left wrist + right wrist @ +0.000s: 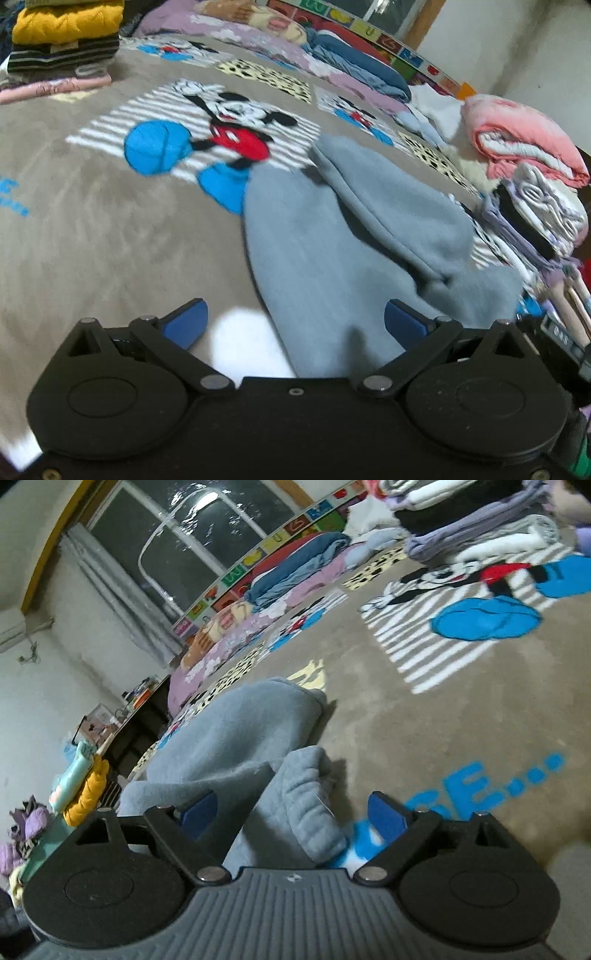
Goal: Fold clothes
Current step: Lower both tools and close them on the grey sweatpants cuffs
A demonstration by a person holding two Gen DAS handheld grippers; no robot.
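Between the spread fingers of the left gripper [293, 325] the near edge of one grey-blue fleece garment [332, 251] is lying, untouched by either pad, with nothing being pinched. In the right wrist view the right gripper [293, 812] is likewise being held with its fingers apart, a rolled cuff or hem of the same garment [310, 805] lying in the gap between them but not being pressed.

The fleece is being judged soft, thick and light: it is expected to sag and bunch when lifted rather than hold a line, though its nap should not slip from the pads. The ribbed cuff and the near hem, being doubled and firmer, are being judged the better places for a hold, one for each gripper.

Beyond the fingers the garment is lying crumpled on the printed bedspread [110, 221], one part folded over another. One loose garment is being counted. Farther off, two stacks of folded clothes are being seen: one to the far left [62, 40] of the left gripper's fingers and one to their far right [535, 199]. Rolled bedding [362, 70] is lying along the far edge.
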